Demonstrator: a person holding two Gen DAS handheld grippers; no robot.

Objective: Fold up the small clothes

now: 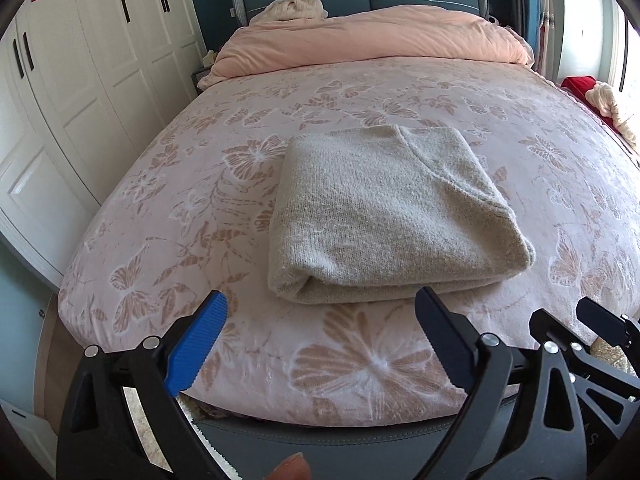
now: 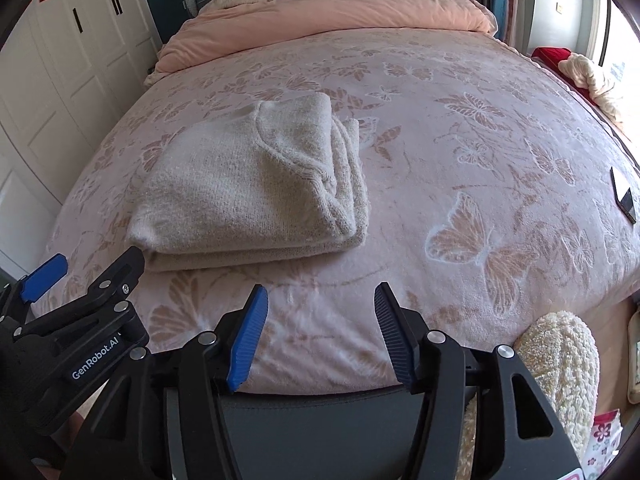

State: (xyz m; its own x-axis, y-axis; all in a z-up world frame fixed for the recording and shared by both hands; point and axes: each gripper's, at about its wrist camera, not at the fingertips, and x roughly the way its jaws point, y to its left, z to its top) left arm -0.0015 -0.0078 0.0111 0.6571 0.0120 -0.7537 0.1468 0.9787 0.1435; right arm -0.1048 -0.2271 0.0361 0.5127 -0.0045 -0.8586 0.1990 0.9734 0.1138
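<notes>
Sweater (image 1: 384,216) lies folded on the butterfly bedspread (image 1: 360,364), mid-bed, at 12 o'clock from the left gripper (image 1: 320,340). Left jaws spread wide, nothing between them. Right gripper (image 2: 320,336) sees it at 11 o'clock, jaws part-spread, empty.

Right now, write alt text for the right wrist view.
A folded beige sweater lies on a pink butterfly-print bedspread. The right tool hovers open and empty near the bed's foot, the left tool open beside it. A peach duvet is bunched at the headboard.
</notes>
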